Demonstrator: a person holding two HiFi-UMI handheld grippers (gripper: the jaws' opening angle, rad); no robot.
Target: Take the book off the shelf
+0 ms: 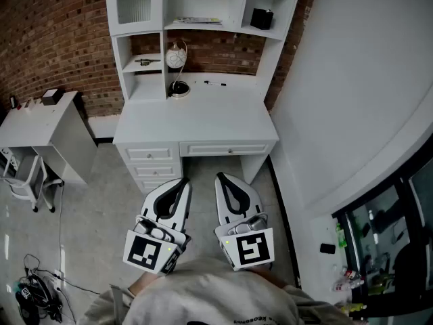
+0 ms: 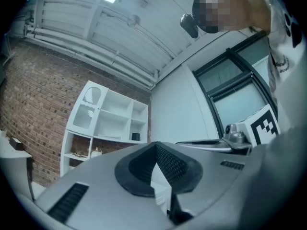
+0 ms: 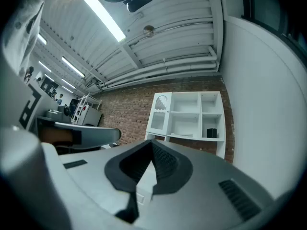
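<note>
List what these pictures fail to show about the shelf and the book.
- Book: head view, lies flat, too small to read its cover or judge its thickness.
- Black item in the right cubby: head view, too small to identify.
- Shelf unit: its top is cut off by the head view's upper edge.

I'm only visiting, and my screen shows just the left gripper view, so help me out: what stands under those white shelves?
Observer: A white desk with drawers; the shelves stand on its back edge.
Operator: Anything lying on the desk?
Observer: A dark pen, near the back.
Operator: Is the other gripper holding something?
Observer: No. The right gripper is shut on nothing. It is beside the left gripper, short of the desk.
</note>
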